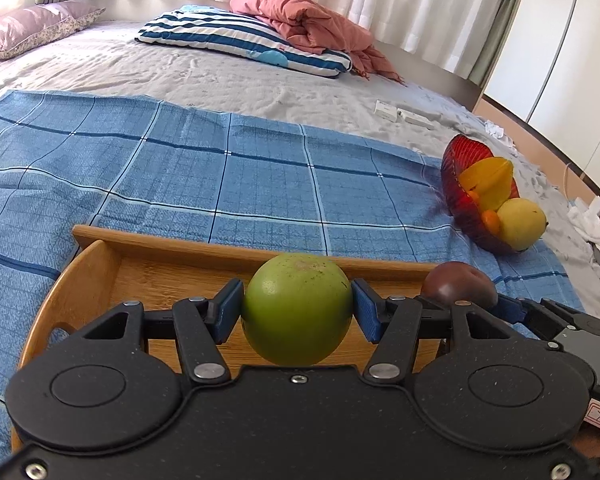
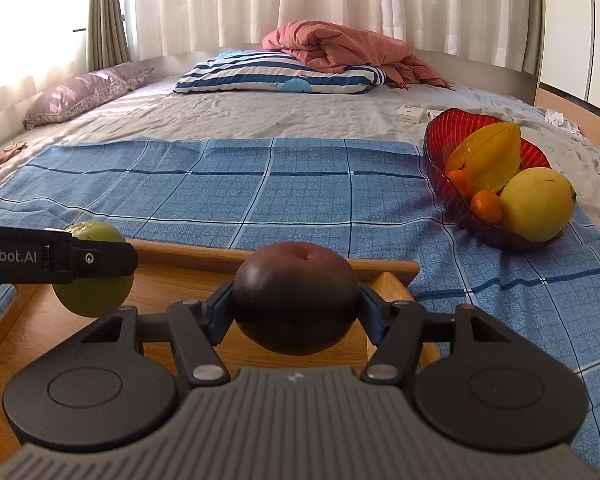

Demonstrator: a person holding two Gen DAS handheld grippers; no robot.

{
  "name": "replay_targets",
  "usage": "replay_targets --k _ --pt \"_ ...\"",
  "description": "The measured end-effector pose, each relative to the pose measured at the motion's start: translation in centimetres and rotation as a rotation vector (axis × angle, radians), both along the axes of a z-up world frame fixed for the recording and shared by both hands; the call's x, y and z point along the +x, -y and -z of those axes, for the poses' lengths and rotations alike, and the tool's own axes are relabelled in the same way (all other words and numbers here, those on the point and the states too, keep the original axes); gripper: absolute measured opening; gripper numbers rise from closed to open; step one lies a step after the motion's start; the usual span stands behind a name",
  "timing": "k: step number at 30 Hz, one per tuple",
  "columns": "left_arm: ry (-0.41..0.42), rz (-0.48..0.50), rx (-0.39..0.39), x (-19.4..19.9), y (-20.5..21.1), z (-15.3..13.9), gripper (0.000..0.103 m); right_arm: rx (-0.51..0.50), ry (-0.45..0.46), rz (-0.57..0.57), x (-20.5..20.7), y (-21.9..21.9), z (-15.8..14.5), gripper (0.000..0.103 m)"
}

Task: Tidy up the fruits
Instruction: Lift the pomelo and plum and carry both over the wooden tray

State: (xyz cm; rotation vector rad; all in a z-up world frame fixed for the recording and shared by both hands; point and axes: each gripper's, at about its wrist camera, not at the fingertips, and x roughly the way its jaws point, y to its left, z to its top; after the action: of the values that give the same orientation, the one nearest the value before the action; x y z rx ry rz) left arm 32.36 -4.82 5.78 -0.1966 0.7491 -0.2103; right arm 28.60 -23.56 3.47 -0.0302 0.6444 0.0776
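My left gripper (image 1: 298, 307) is shut on a green apple (image 1: 298, 280) and holds it over the wooden tray (image 1: 172, 242). My right gripper (image 2: 296, 300) is shut on a dark purple fruit (image 2: 296, 276) over the tray's right part (image 2: 204, 254). The green apple also shows in the right wrist view (image 2: 96, 300), left of the purple fruit. The purple fruit shows in the left wrist view (image 1: 458, 284). A red glass bowl (image 2: 448, 128) at the right holds a yellow starfruit (image 2: 488, 156), a yellow mango (image 2: 536, 204) and small oranges (image 2: 486, 206).
The tray and bowl (image 1: 458, 156) stand on a blue checked cloth (image 1: 220, 168) spread on a bed. A striped pillow (image 2: 280, 74), a pink blanket (image 2: 340, 50), a purple pillow (image 2: 84, 94) and small white boxes (image 2: 410, 113) lie further back.
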Motion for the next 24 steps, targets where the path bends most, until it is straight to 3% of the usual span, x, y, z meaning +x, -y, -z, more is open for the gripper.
replay_targets --k 14,24 --pt "-0.009 -0.013 0.006 1.2 0.4 2.3 0.056 0.007 -0.033 0.025 1.5 0.1 1.4 0.066" --pt "-0.01 -0.024 0.028 1.7 0.9 2.3 0.057 0.003 -0.064 0.033 2.0 0.1 1.7 0.066"
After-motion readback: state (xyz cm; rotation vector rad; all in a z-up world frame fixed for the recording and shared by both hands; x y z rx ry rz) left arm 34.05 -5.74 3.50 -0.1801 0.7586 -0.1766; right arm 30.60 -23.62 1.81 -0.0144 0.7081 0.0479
